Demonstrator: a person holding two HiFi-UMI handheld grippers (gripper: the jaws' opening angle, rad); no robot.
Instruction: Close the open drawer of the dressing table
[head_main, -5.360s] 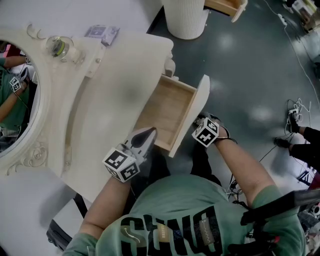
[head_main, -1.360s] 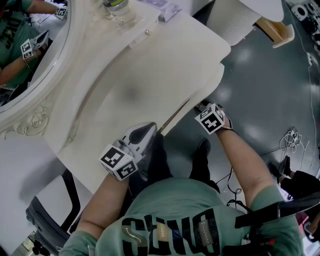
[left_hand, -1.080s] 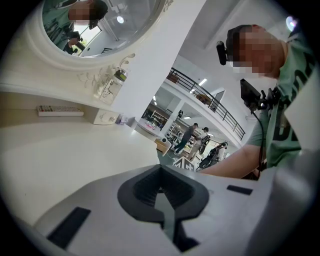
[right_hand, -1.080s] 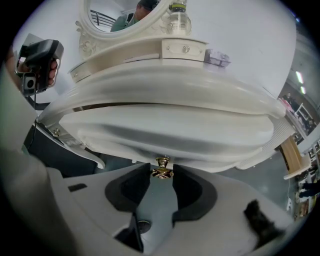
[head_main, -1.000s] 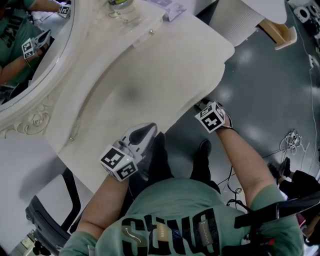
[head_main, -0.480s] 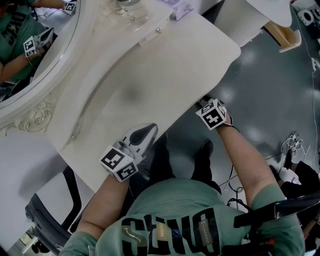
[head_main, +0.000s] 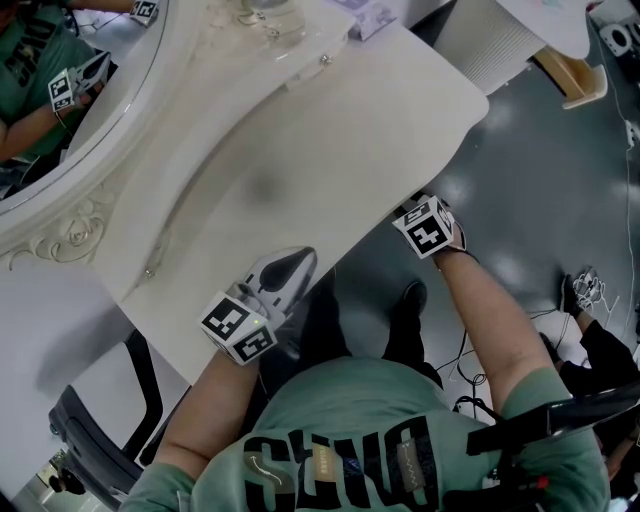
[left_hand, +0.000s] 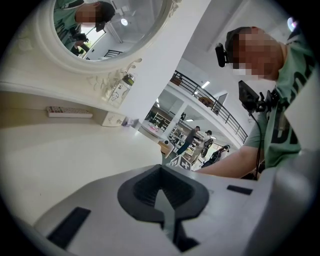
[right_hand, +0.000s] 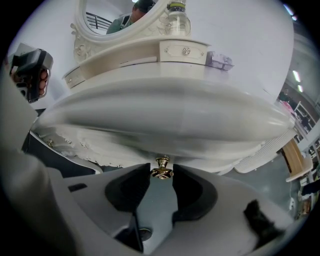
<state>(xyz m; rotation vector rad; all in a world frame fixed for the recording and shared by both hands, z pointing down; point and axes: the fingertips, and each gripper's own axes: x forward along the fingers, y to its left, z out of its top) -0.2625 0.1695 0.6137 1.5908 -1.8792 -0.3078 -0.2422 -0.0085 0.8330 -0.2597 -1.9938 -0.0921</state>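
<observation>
R gripper (right_hand: 161, 175) pointed steeply down at the worktop's (head_main: 330, 130) front edge, fingers clamped on the small brass knob (right_hand: 161, 168). The drawer (right_hand: 195, 156) sat pushed in under the worktop. L gripper (head_main: 298, 258) hovered over the near edge, fingers together, nothing btwn them. Further back: bottle (right_hand: 178, 15), oval mirror (head_main: 60, 90).

Your drawer (right_hand: 200, 159) sits shut under the cream desk's (head_main: 330, 140) near edge, right side; white front, small gold knob (right_hand: 161, 170) facing out.
</observation>
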